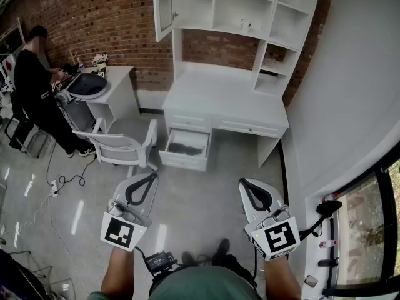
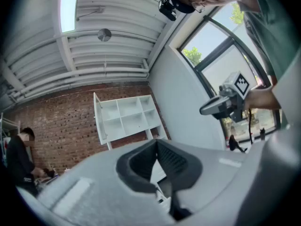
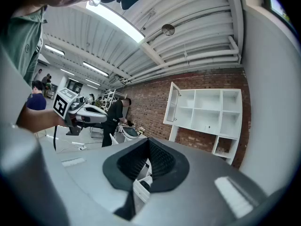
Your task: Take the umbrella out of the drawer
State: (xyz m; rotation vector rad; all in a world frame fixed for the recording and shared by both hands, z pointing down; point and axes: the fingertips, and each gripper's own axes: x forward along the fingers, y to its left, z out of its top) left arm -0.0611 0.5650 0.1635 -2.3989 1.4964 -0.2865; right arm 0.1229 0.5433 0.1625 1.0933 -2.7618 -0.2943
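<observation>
A white desk (image 1: 219, 95) stands against the brick wall. Its lower left drawer (image 1: 164, 153) is pulled open. A dark folded umbrella (image 1: 183, 147) lies inside the drawer. My left gripper (image 1: 150, 175) is held level, short of the drawer and a little left of it, its jaws shut with nothing between them. Level with it on the right is my right gripper (image 1: 244, 182), also shut and empty. In the left gripper view the left gripper's (image 2: 156, 143) dark pads meet. In the right gripper view the right gripper (image 3: 148, 141) is closed the same way.
A white chair (image 1: 119, 145) stands left of the open drawer. Behind it is a small white table (image 1: 122, 83) with a dark basin. A person in black (image 1: 31, 86) stands at the far left. Cables (image 1: 62, 181) trail on the floor. White shelves (image 1: 237, 8) top the desk.
</observation>
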